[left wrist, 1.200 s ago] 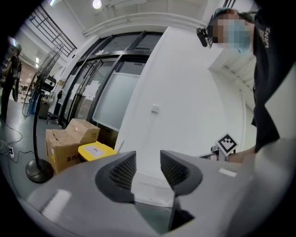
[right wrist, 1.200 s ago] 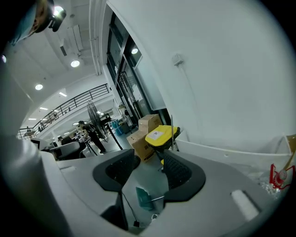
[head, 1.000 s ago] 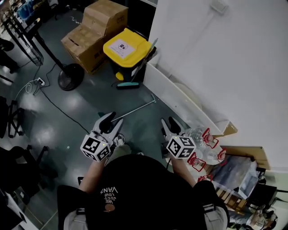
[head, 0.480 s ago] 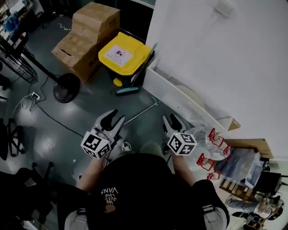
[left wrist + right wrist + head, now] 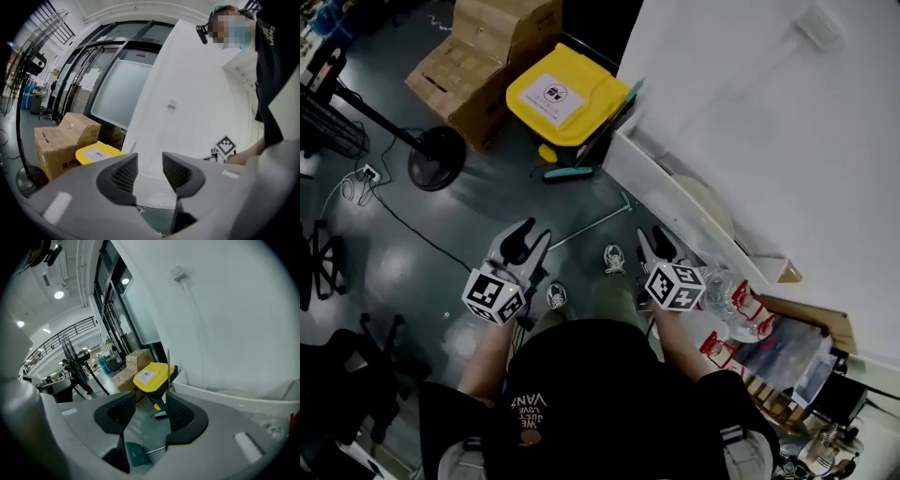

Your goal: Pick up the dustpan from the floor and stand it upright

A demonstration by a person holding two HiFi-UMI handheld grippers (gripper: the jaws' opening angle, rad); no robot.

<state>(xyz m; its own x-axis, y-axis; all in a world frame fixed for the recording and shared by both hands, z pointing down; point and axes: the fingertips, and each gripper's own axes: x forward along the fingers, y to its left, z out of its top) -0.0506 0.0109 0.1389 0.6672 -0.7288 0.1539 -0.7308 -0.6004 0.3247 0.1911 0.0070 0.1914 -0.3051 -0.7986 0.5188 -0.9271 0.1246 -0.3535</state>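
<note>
A dark, glossy floor (image 5: 478, 220) fills the head view, bounded on the right by a tall white wall (image 5: 750, 122) with a low white ledge at its foot. At the far end of the floor stand stacked cardboard boxes (image 5: 478, 66), and just beside them is a black bin with a yellow lid (image 5: 567, 94), close to the corner of the wall. A broom with a teal head (image 5: 569, 172) leans against the bin, its head on the floor. A round black fan base (image 5: 436, 171) sits left of the boxes, with a cable trailing from it. The dustpan (image 5: 586, 225) lies flat on the floor near the wall edge, between the bin and the person. From above only its long, thin metal handle shows, running slantwise toward the left gripper (image 5: 528, 242). The right gripper view shows its pan (image 5: 135, 453) as a small teal scoop low on the floor, the silver handle leading off to the right. The left gripper's jaws (image 5: 150, 171) are spread with nothing between them, pointing at the wall. The right gripper (image 5: 652, 246) is also held above the floor, its jaws (image 5: 150, 416) parted and empty, and the dustpan lies below them untouched. The person's two shoes (image 5: 614, 258) show between the grippers.
</note>
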